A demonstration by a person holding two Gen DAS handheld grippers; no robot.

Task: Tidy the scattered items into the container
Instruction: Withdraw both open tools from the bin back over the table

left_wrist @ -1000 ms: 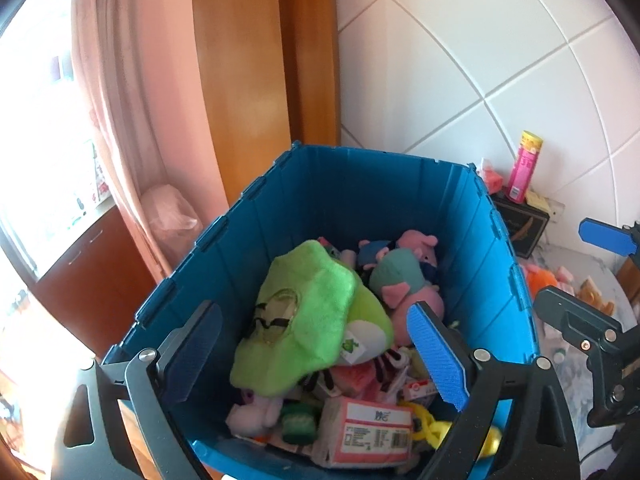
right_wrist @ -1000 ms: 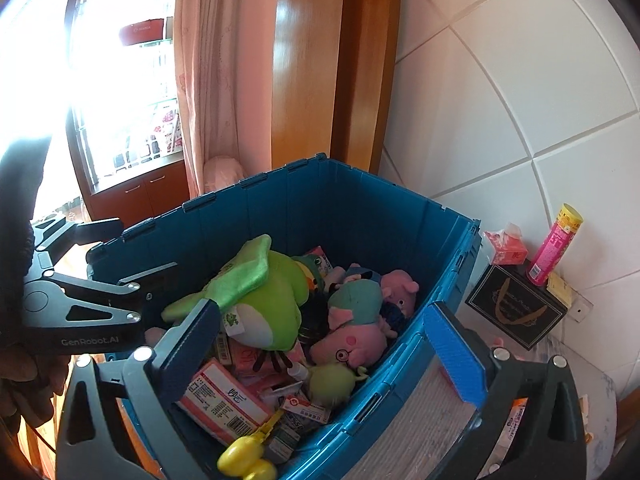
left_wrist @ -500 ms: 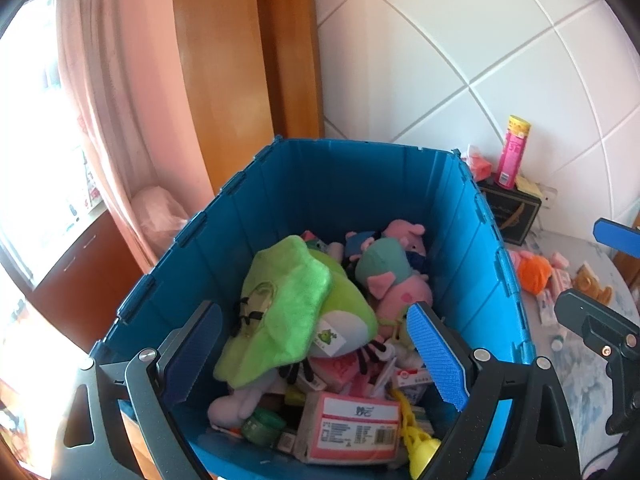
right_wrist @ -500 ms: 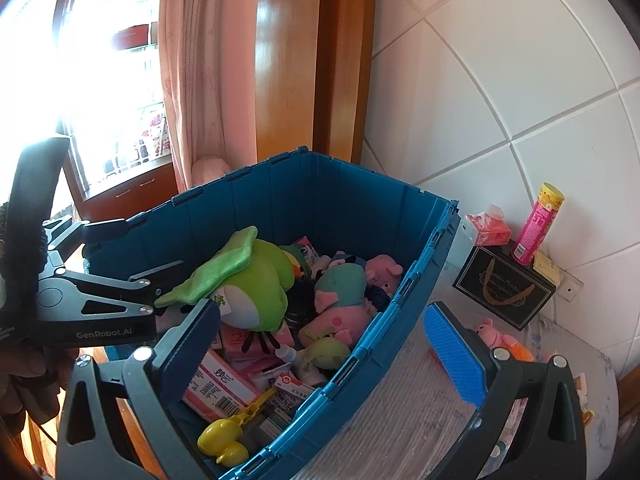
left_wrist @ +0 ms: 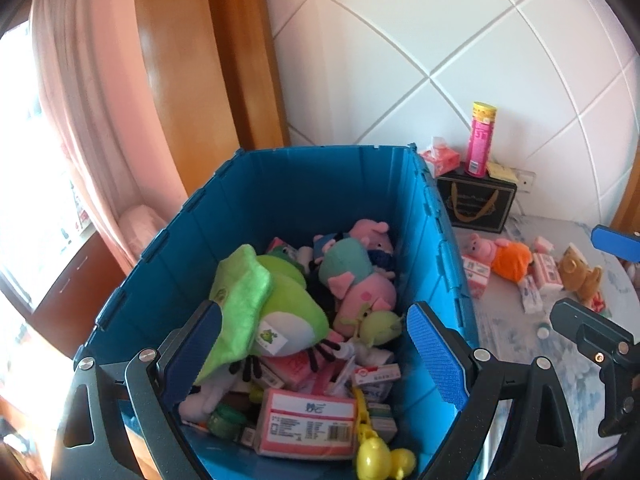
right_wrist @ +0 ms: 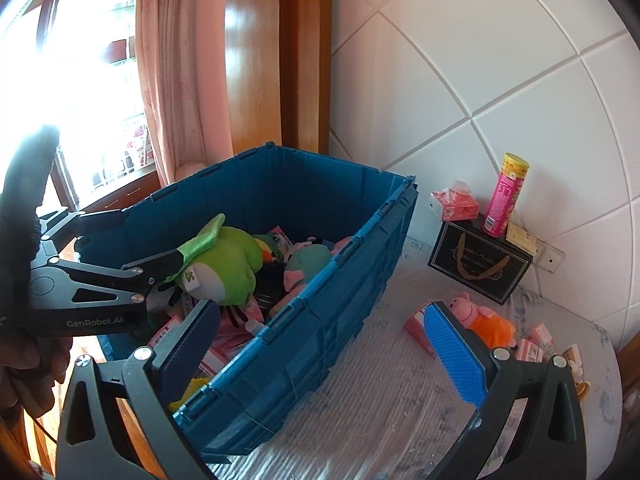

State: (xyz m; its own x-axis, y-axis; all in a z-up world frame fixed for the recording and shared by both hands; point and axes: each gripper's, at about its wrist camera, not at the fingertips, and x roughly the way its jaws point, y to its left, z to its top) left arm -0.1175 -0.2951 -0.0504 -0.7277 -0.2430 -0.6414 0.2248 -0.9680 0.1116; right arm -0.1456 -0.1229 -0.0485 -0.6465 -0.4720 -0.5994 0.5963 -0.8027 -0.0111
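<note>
- Left gripper (left_wrist: pixel 314 350) hangs over the near end of the blue container (left_wrist: pixel 432 248), its blue pads spread wide with nothing between them.
- Right gripper (right_wrist: pixel 320 354) also stands wide and empty, its left finger over the container's near corner and its right finger over the counter (right_wrist: pixel 360 408).
- At far left, bright window light falls past a pink curtain (right_wrist: pixel 180 80) and a wooden frame (right_wrist: pixel 304 52); white tiled wall (right_wrist: pixel 480 60) closes the right side.
- The container sits at the counter's left end, its long axis running from the cameras toward the wall; inside lie a green plush (left_wrist: pixel 280 304), a pink pig plush (left_wrist: pixel 360 280), a pink barcoded box (left_wrist: pixel 306 422) and a yellow toy (left_wrist: pixel 376 456).
- On the pale patterned counter to the right, an orange-dressed pig plush (left_wrist: pixel 504 254) lies on its side, head toward the container, among small pink packets (left_wrist: pixel 546 270) and a brown bear (left_wrist: pixel 578 274).
- A black box (right_wrist: pixel 480 266) against the wall carries an upright pink tube (right_wrist: pixel 504 200) and a tissue pack (right_wrist: pixel 454 204).
- Compared with a second ago, both views have swung rightward: more counter and its scattered toys now show, and the container sits further left; both grippers are as wide as before.
</note>
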